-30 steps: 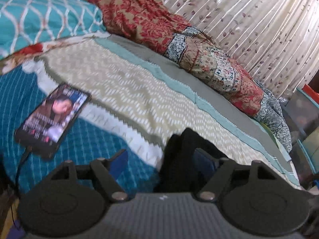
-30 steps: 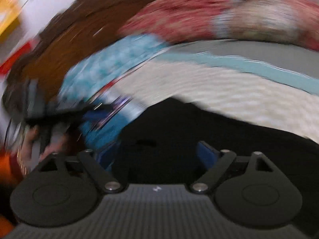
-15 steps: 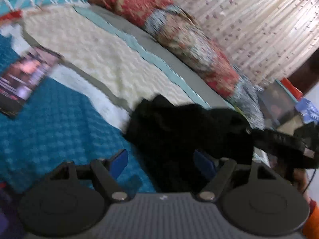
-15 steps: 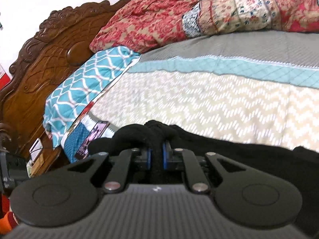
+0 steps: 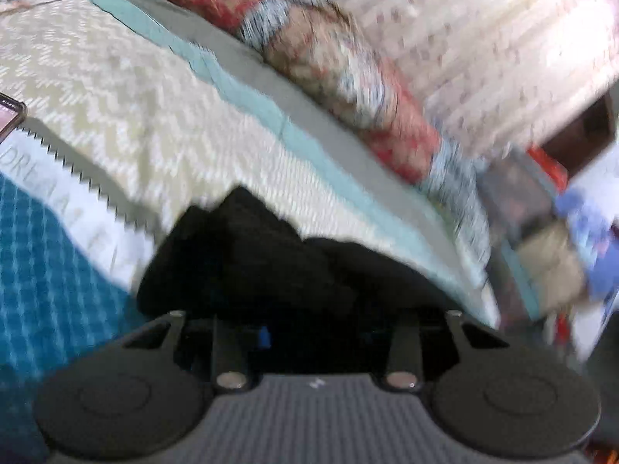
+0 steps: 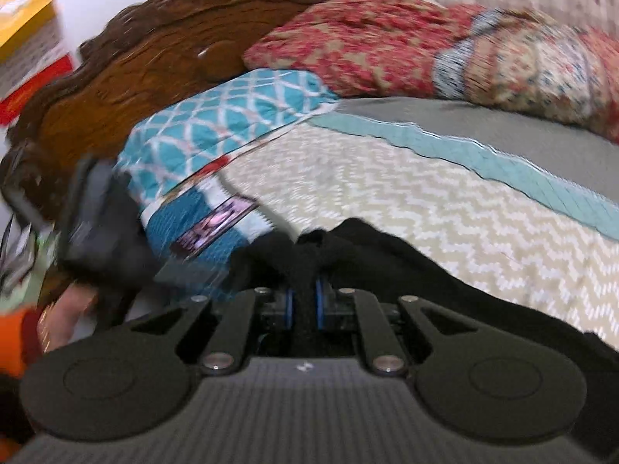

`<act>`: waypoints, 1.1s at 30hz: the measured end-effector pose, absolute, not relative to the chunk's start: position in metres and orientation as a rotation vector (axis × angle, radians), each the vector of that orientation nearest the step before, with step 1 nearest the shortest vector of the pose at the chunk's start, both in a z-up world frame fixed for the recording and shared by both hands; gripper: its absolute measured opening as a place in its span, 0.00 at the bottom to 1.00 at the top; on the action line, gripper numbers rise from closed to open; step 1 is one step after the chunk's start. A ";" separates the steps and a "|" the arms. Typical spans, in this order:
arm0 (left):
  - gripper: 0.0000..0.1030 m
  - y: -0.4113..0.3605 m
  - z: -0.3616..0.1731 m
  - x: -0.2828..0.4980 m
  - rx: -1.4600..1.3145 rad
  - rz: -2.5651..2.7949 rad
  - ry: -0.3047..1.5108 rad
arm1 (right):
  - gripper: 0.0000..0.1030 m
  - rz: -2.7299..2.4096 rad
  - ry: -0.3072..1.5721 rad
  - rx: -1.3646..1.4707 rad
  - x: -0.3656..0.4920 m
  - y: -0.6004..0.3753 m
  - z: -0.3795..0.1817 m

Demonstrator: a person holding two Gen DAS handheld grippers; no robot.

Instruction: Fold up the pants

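right gripper [image 6: 304,307] clamping black pants [image 6: 406,266], left gripper [image 5: 313,332] closing

— Where is the right hand-held gripper [image 6: 305,301]?

— Angled down, its blue-edged pads [image 6: 288,303] drawn almost together, pinching a fold of the black pants [image 6: 387,266] between them.

— And the left hand-held gripper [image 5: 313,332]?

— Also tilted downward. Its jaws are closing, with black cloth bunched between the fingers; whether the pads press on it yet I cannot tell, everything there is dark and blurred.

— Do you see the person?

— Only a hand [image 6: 65,321] low beside the left tool, under a sleeve, smeared by motion.
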State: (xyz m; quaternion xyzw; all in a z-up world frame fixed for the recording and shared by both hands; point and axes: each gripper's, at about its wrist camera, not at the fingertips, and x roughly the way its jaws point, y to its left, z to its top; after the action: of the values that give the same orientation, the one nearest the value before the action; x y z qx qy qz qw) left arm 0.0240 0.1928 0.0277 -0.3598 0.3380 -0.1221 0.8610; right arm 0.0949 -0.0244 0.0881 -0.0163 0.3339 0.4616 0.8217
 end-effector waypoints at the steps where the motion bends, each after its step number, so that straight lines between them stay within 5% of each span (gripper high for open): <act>1: 0.34 0.197 0.029 0.025 -0.767 -0.258 0.682 | 0.13 0.983 0.693 -0.069 0.090 -0.020 0.089; 12: 0.43 0.223 -0.009 -0.036 -0.735 -0.155 0.823 | 0.19 0.889 0.658 -0.538 0.049 0.051 -0.005; 15: 0.58 0.230 -0.004 -0.048 -0.784 -0.167 0.807 | 0.20 0.876 0.671 -0.502 0.056 0.048 -0.002; 20: 0.96 0.221 0.001 -0.039 -0.809 -0.191 0.806 | 0.41 0.862 0.656 -0.447 0.053 0.032 0.019; 26: 1.00 0.206 -0.013 -0.004 -0.897 -0.237 0.852 | 0.42 0.877 0.660 -0.295 0.050 0.005 0.036; 27: 0.99 0.203 -0.014 0.002 -0.892 -0.218 0.855 | 0.42 0.873 0.676 -0.266 0.054 0.003 0.035; 28: 0.84 0.200 -0.014 0.004 -0.878 -0.210 0.847 | 0.42 0.864 0.698 -0.248 0.058 0.004 0.032; 29: 0.35 0.198 -0.011 0.005 -0.847 -0.216 0.833 | 0.42 0.857 0.719 -0.240 0.061 0.008 0.027; 30: 0.23 0.197 -0.010 0.006 -0.820 -0.219 0.846 | 0.42 0.864 0.743 -0.226 0.063 0.012 0.022; 33: 0.16 0.207 -0.015 -0.008 -0.818 -0.184 0.848 | 0.49 0.937 0.841 -0.191 0.059 0.026 0.006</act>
State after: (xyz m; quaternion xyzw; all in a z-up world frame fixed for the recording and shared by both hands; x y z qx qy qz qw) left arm -0.0081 0.2065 -0.0147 -0.3851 0.3993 -0.0866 0.8275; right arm 0.0587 0.0263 0.0064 -0.0892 0.3926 0.4377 0.8039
